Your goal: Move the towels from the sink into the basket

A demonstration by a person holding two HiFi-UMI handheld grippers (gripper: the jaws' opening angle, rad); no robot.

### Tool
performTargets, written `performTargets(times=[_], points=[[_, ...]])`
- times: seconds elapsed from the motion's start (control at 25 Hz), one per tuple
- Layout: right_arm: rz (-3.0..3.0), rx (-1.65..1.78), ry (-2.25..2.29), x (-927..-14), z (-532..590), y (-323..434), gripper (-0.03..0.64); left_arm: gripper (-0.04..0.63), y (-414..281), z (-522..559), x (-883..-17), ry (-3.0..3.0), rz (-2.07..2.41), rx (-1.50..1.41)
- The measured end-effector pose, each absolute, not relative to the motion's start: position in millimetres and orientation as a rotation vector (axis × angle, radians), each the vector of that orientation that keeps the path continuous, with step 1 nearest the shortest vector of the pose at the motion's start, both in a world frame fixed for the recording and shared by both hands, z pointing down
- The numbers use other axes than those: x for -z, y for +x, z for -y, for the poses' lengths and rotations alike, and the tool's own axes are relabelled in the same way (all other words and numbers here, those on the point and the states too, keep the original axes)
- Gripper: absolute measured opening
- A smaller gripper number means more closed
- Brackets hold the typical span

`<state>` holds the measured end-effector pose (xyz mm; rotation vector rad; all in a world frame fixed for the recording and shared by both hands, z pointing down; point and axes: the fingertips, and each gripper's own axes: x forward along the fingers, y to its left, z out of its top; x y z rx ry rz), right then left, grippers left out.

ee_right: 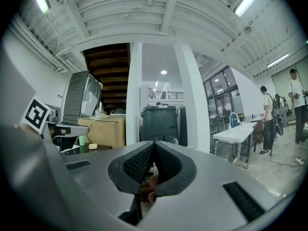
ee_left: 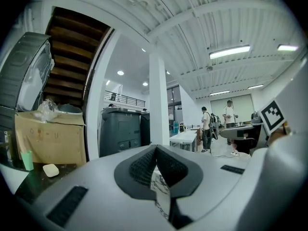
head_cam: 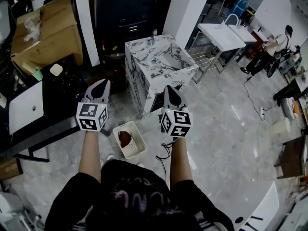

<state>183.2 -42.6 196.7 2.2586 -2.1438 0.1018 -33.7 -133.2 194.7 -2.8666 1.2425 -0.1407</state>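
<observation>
A white slatted basket (head_cam: 137, 150) stands on the floor just in front of me, between my two arms, with a dark red towel (head_cam: 124, 138) inside. Beyond it is the marble-patterned sink unit (head_cam: 144, 81); a small teal thing (head_cam: 155, 60) lies in its basin, too small to identify. My left gripper (head_cam: 102, 84) (ee_left: 155, 147) is held level at the basket's left, jaws shut with nothing between them. To the basket's right, my right gripper (head_cam: 171, 89) (ee_right: 154, 143) points level toward the sink, also shut and empty.
A black table (head_cam: 53, 105) with a white panel stands at the left, and a cardboard box (head_cam: 43, 28) behind it. A white pillar (head_cam: 190, 8) and a white table (head_cam: 221, 35) are behind the sink. A cable (head_cam: 166, 153) lies by the basket. People (ee_left: 207, 129) stand far off.
</observation>
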Motion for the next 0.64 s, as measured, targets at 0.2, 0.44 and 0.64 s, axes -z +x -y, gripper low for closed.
performTargets(times=[0.2, 0.44, 0.64], points=[[2.136, -0.092, 2.264, -194.4, 36.9, 185.2, 0.014, 0.015, -28.7, 124.5, -191.2, -2.866, -1.214, 0.139], [2.143, -0.088, 2.257, -193.5, 37.8, 183.4, 0.014, 0.015, -26.4, 119.5, -190.9, -2.857, -1.203, 0.149], [2.141, -0.069, 2.253, -195.0, 37.8, 182.6, 0.014, 0.015, -23.6, 115.4, -190.1, -2.845, -1.191, 0.150]])
